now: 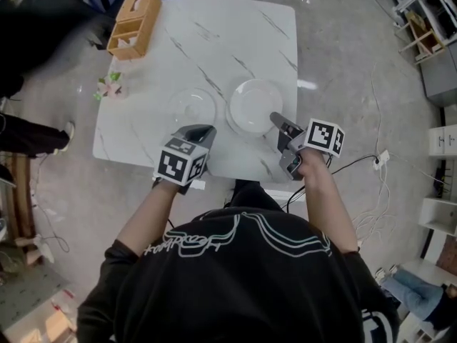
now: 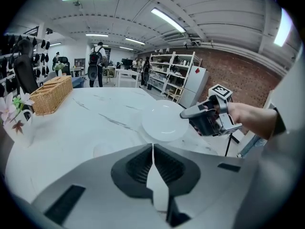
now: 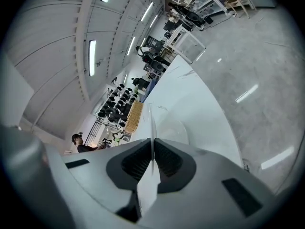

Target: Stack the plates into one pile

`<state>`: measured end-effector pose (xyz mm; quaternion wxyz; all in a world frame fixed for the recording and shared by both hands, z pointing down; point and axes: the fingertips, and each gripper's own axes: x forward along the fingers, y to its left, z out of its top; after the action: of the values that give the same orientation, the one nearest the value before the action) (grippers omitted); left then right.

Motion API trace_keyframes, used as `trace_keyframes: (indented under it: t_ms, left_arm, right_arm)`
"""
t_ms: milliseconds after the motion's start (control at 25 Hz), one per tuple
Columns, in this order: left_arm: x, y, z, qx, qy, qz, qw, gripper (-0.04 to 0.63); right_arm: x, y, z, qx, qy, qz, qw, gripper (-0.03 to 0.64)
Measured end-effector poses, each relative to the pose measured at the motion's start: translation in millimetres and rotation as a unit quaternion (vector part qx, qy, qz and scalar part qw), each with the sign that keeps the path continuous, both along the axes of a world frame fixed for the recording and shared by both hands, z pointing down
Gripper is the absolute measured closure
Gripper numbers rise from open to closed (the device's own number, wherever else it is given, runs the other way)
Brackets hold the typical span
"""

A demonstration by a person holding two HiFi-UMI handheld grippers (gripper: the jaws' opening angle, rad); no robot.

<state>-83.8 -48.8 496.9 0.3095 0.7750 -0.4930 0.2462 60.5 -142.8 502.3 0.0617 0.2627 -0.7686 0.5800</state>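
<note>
So, right gripper has the white plate by the rim

Okay, quick rundown. Right gripper (image 1: 275,117) has its fingers pinched together on the near-right rim of the white plate (image 1: 250,102). In the right gripper view the plate runs straight out from between the fingertips as a thin edge-on line. The rest of the plate sits ahead and left of those fingers, on or just over the table (image 1: 214,41). Honestly can't tell if it's lifted.

Left gripper (image 1: 205,129) has its fingers together too, with nothing between them. The glass plate (image 1: 191,106) lies flat on the table just ahead of its fingertips, a touch to their left, and it's hard to see against the marble top. The white plate is just right of the glass one. They're close but not overlapping, so no pile yet.

Way past the left fingers, at the far-left corner, there's a basket (image 1: 134,21).
</note>
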Motion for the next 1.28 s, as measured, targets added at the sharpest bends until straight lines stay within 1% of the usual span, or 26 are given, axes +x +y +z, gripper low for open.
trace_keyframes:
  t_ms: [280, 360, 440, 520, 600, 680, 760, 840, 920, 1040, 1160, 1280]
  left_arm:
    - [-4.9, 17.7, 16.2, -0.022, 0.007, -0.016, 0.9996, 0.565]
    - [-8.0, 21.3, 20.3, -0.024, -0.001, -0.018, 0.9995, 0.565]
    - [-10.0, 24.3, 23.9, -0.023, -0.016, -0.015, 0.9995, 0.565]
    - [-10.0, 27.4, 26.0, -0.020, -0.026, -0.011, 0.9994, 0.565]
    - [-8.9, 30.4, 27.1, -0.020, -0.029, -0.010, 0.9993, 0.565]
    - [-7.5, 33.2, 27.3, -0.020, -0.028, -0.010, 0.9994, 0.565]
    - [-5.8, 36.3, 25.6, -0.019, -0.027, -0.011, 0.9994, 0.565]
    - [-4.9, 39.4, 22.7, -0.018, -0.025, -0.012, 0.9995, 0.565]
    - [-6.3, 42.3, 20.6, -0.016, -0.025, -0.014, 0.9995, 0.565]
    - [-8.2, 45.7, 17.9, -0.013, -0.023, -0.019, 0.9995, 0.565]
    - [-10.3, 48.8, 16.9, -0.011, -0.023, -0.022, 0.9994, 0.565]
    - [-13.5, 54.2, 17.9, -0.011, -0.024, -0.027, 0.9993, 0.565]
  right_arm:
    - [-3.1, 11.2, 11.3, -0.025, -0.020, -0.001, 0.999, 0.575]
    - [-2.8, 12.5, 14.7, -0.031, -0.020, 0.003, 0.999, 0.575]
    - [-2.9, 12.9, 17.5, -0.033, -0.020, 0.005, 0.999, 0.575]
    - [-3.1, 13.3, 18.2, -0.023, -0.016, 0.003, 1.000, 0.575]
    - [-4.0, 13.8, 16.3, -0.004, -0.010, -0.006, 1.000, 0.540]
    - [-6.4, 16.0, 14.1, 0.012, -0.004, -0.025, 1.000, 0.448]
    - [-8.9, 20.4, 13.0, 0.029, 0.011, -0.054, 0.998, 0.411]
    - [-11.3, 26.1, 13.1, 0.053, 0.037, -0.089, 0.994, 0.381]
    - [-14.0, 32.2, 14.6, 0.083, 0.076, -0.131, 0.985, 0.353]
    - [-16.1, 41.1, 20.4, 0.124, 0.136, -0.200, 0.962, 0.331]
    - [-16.7, 49.5, 25.9, 0.152, 0.181, -0.263, 0.935, 0.321]
    - [-14.3, 56.3, 30.6, 0.182, 0.227, -0.315, 0.903, 0.319]
